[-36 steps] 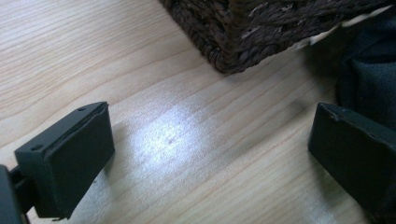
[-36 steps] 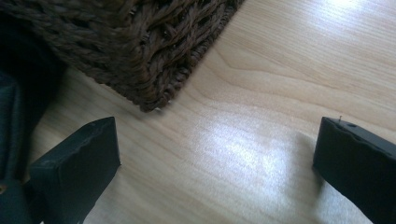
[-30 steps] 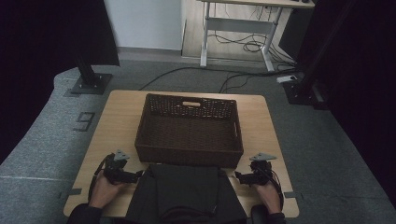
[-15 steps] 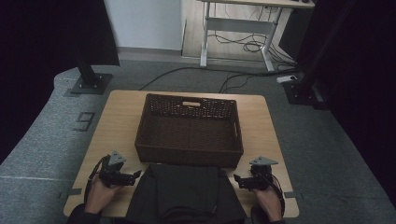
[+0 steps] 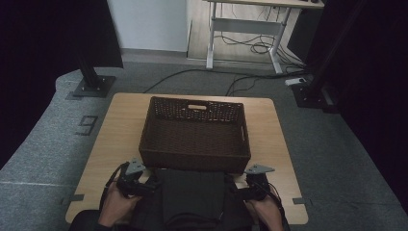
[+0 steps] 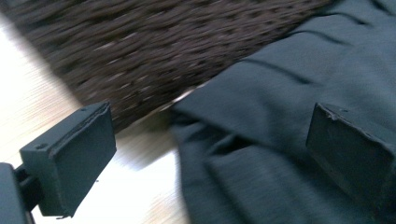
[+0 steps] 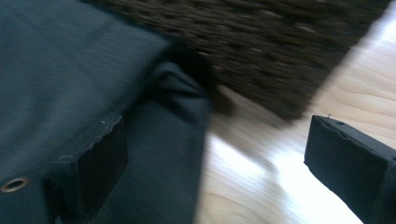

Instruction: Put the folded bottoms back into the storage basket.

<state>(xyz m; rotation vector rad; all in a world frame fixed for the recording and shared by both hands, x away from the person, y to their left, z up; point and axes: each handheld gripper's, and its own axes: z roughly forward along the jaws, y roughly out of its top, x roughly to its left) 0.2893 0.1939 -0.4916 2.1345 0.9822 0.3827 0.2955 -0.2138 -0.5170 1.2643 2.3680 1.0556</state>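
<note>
**Two grippers at the near edge of the worktop, dark cloth between them**

Left gripper (image 5: 144, 185): held in the person's left hand (image 5: 117, 207) at the near left of the worktop (image 5: 118, 120), pointing inward toward the cloth. Jaws wide apart; in the left gripper view one jaw stands over bare wood, the other over the cloth's edge. Nothing pinched.

Right gripper (image 5: 238, 188): held in the right hand (image 5: 267, 211) at the near right, pointing inward, mirror to the left. Jaws wide apart, having just been closing a little; in the right gripper view one jaw lies over the cloth, the other over wood. The cloth's edge sits between them, not pressed.

Cloth (image 5: 192, 195): dark, folded, flat on the near middle of the worktop, its far edge against the basket's near wall.

Basket (image 5: 195, 161): dark woven, rectangular, on the middle of the worktop, directly beyond the cloth and both grippers, its near wall closing off the way forward.

Surroundings: grey carpet (image 5: 48, 139); a black stand foot (image 5: 94, 86) at far left; a desk frame (image 5: 245, 29) with cables beyond.
</note>
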